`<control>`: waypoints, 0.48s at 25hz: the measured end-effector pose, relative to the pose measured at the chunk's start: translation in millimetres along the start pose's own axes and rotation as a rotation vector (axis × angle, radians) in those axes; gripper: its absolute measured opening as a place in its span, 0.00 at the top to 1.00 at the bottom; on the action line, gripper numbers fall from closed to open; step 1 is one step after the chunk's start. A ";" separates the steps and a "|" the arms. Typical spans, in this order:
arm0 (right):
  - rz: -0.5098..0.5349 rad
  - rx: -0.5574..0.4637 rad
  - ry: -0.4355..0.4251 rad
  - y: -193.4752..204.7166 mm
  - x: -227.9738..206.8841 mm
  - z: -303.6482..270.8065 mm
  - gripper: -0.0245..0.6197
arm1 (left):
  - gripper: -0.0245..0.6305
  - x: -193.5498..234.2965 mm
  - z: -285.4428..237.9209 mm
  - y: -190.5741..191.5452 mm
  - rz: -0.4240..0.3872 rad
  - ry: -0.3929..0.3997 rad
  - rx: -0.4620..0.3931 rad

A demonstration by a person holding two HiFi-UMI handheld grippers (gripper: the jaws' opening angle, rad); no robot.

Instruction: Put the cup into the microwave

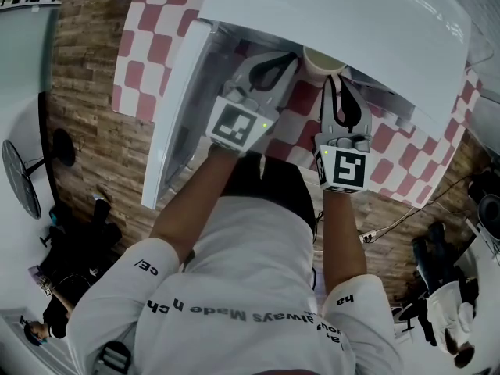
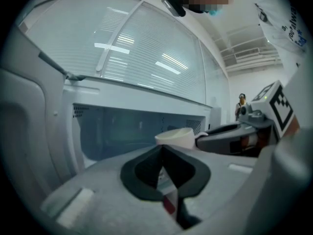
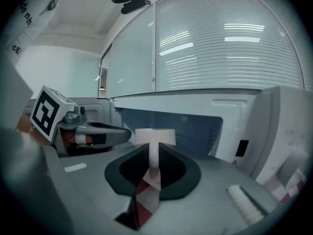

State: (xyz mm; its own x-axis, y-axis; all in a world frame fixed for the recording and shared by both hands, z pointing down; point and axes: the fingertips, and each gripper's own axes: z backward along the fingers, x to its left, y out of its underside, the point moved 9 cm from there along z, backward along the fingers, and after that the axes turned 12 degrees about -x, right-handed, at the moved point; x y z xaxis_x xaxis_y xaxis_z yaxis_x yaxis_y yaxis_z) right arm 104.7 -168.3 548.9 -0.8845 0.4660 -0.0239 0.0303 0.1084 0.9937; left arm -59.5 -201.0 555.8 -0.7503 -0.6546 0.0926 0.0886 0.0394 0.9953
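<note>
Head view: the white microwave [image 1: 336, 14] fills the top of the frame, its door [image 1: 176, 108] swung open at the left, all on a red-and-white checked cloth [image 1: 141, 61]; the cup [image 1: 320, 59] sits at upper centre, right at the mouth of the opening and half under the front edge of the microwave's top; the right gripper [image 1: 332, 83] reaches up to it from below, the left gripper [image 1: 283, 61] lies just beside it to the left.

Left gripper view: the left gripper's [image 2: 162, 148] jaws are pressed together with nothing between them; past their tips, a little right of centre, the cup [image 2: 176, 137] shows pale against the dark cavity [image 2: 117, 131]; the right gripper [image 2: 234, 137] comes in from the right edge and touches the cup's side.

Right gripper view: the right gripper [image 3: 154, 153] pinches the cup's handle [image 3: 153, 158] between its jaws; the cup [image 3: 155, 136] stands upright at centre, just above the jaw tips and in front of the open cavity [image 3: 195, 129]; whether it has crossed the threshold cannot be told; the left gripper [image 3: 93, 131] lies at the left, near the cup.
</note>
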 end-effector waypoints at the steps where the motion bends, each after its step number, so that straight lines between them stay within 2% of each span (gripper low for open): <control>1: 0.004 -0.002 0.006 1.8 -1.5 -3.3 0.90 | 0.96 1.8 -1.5 2.3 -0.001 -0.004 -0.001; 12: 0.010 -0.048 0.009 19.7 -12.5 -30.7 0.90 | 0.96 17.8 -19.9 22.3 -0.032 -0.013 0.007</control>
State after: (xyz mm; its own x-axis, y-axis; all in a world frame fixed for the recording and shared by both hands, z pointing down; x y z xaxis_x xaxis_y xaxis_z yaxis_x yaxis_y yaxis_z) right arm 102.1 -198.9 572.1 -0.8885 0.4588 -0.0129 0.0172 0.0613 0.9980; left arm -57.8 -226.7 579.1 -0.7612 -0.6457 0.0606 0.0596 0.0235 0.9979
